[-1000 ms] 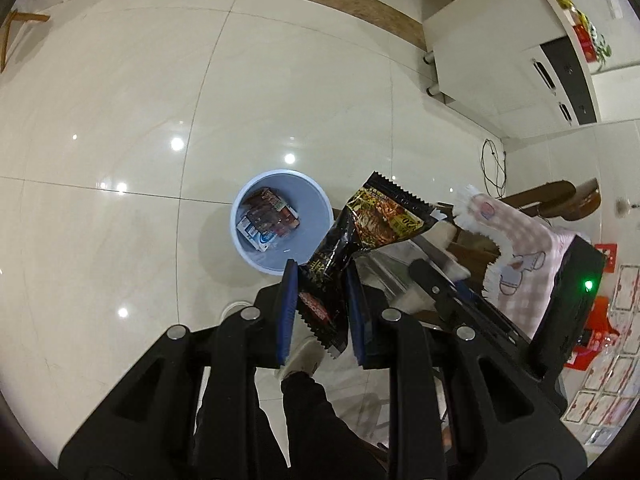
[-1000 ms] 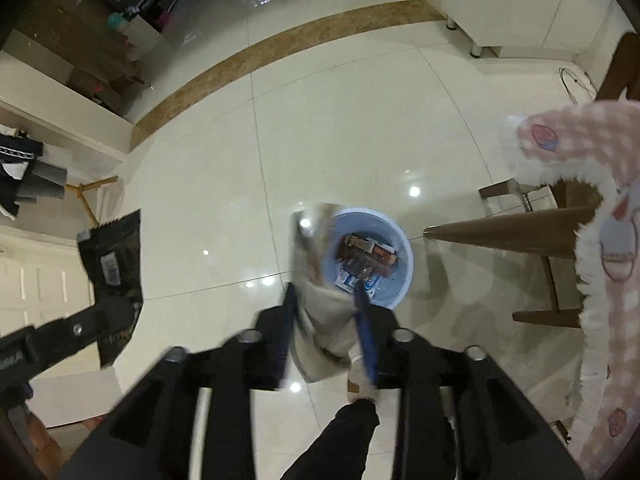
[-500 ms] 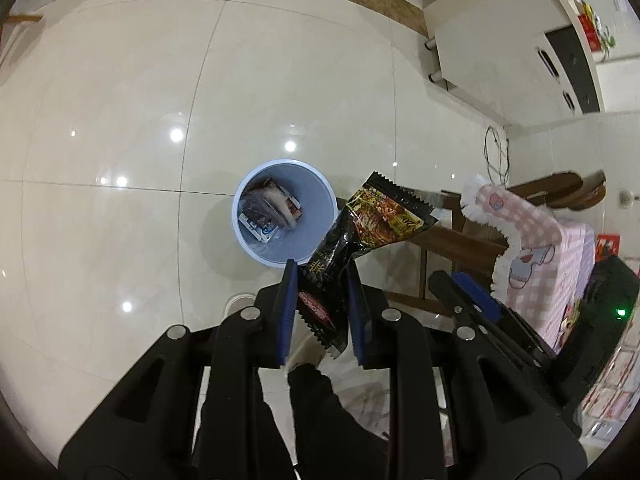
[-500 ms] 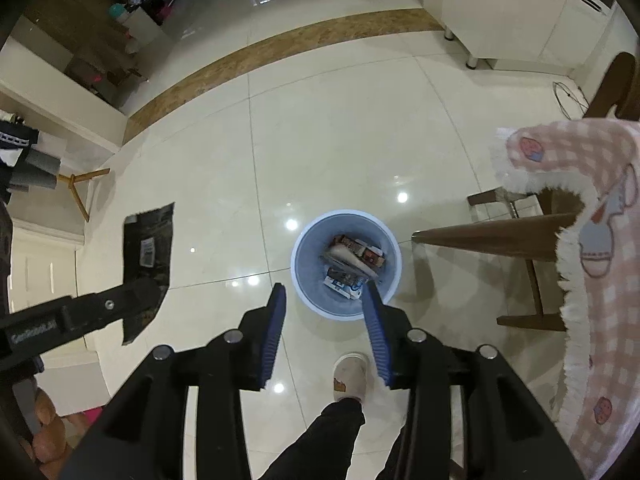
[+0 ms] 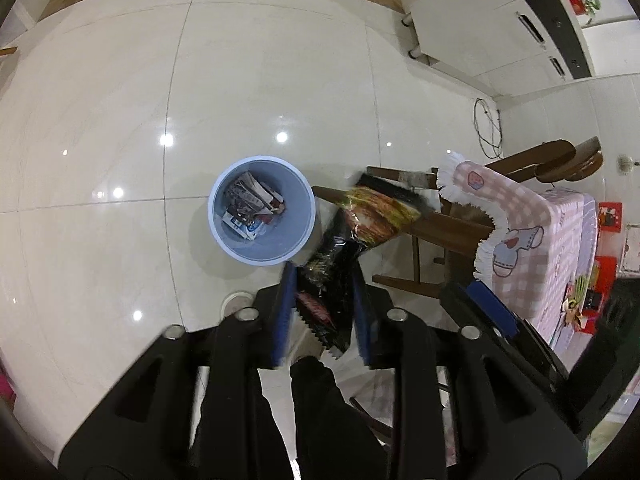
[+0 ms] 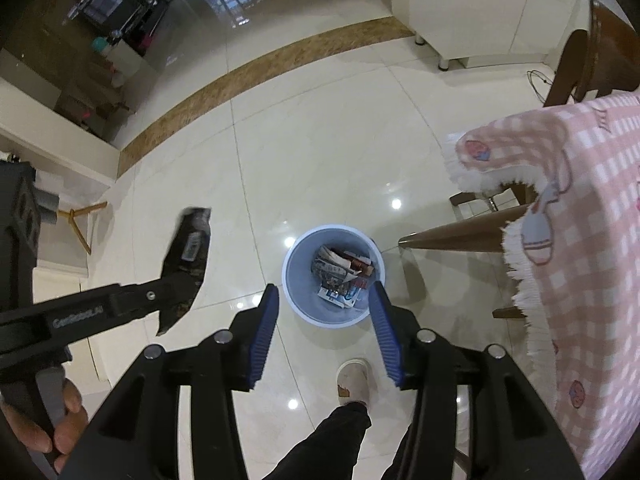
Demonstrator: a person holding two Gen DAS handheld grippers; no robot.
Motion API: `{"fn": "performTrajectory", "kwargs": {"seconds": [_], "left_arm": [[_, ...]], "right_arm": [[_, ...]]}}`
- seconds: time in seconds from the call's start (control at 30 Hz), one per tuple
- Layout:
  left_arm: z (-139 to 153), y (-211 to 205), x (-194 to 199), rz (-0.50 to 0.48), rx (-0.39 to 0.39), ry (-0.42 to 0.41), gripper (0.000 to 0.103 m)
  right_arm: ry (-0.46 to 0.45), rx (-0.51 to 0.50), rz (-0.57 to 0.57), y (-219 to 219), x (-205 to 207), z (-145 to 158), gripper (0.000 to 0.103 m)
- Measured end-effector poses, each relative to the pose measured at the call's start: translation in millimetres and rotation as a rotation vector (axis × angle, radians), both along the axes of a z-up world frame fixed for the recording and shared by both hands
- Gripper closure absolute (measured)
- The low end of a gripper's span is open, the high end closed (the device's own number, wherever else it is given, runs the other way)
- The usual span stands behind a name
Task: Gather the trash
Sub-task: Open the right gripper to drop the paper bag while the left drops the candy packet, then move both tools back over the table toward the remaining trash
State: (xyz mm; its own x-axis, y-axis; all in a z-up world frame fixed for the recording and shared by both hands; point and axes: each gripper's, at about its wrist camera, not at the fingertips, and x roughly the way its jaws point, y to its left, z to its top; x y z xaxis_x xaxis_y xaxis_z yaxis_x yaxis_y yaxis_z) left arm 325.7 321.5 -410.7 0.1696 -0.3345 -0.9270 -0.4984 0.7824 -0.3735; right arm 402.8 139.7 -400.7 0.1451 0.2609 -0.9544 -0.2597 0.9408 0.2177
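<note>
A light blue trash bin stands on the tiled floor with several wrappers inside; it also shows in the right wrist view. My left gripper is shut on a black and yellow snack bag, held high to the right of the bin. The bag's back shows in the right wrist view, left of the bin. My right gripper is open and empty, high above the bin.
A table with a pink checked cloth and wooden chairs stand right of the bin. White cabinets line the far wall. My slippered foot is on the floor near the bin.
My right gripper let go of a pale wrapper, which fell into the bin, and opened wide. My left gripper, with the snack bag, shifted slightly relative to the bin.
</note>
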Motion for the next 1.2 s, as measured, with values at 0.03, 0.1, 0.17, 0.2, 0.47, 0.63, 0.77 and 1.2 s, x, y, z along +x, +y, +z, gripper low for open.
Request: {"fn": "performTrajectory", "kwargs": {"seconds": [0.03, 0.1, 0.17, 0.2, 0.47, 0.63, 0.77, 1.2], "left_arm": [[1.3, -1.3, 1.1, 0.003, 0.004, -0.001, 0.041], [7.3, -5.2, 3.7, 0.0, 0.018, -0.023, 0.04], [8.1, -9.1, 6.3, -0.009, 0.009, -0.013, 0.04], [9.0, -11.3, 6.9, -0.008, 0.001, -0.012, 0.04], [38.7, -60.0, 19.6, -0.107, 0.02, -0.052, 0.04], [78.2, -131.5, 36.9, -0.236, 0.063, -0.147, 0.04], [104.4, -201.3, 49.7, -0.33, 0.09, -0.21, 0.034], [125.9, -485.6, 88.2, -0.593, 0.033, -0.3, 0.027]], "right_arm": [[-0.001, 0.002, -0.006, -3.3, 0.8, 1.3, 0.057], [-0.002, 0.011, -0.022, -10.2, 1.8, 4.9, 0.057], [-0.008, 0.013, -0.033, -16.5, 2.8, 8.2, 0.056], [-0.011, 0.016, -0.039, -19.9, 2.6, 10.2, 0.057], [-0.055, 0.061, -0.118, -68.0, -1.6, 37.6, 0.056], [-0.128, 0.1, -0.207, -127.7, 0.1, 67.8, 0.056], [-0.196, 0.113, -0.308, -200.0, -1.7, 91.5, 0.056], [-0.291, 0.047, -0.702, -492.7, -34.6, 110.3, 0.053]]}}
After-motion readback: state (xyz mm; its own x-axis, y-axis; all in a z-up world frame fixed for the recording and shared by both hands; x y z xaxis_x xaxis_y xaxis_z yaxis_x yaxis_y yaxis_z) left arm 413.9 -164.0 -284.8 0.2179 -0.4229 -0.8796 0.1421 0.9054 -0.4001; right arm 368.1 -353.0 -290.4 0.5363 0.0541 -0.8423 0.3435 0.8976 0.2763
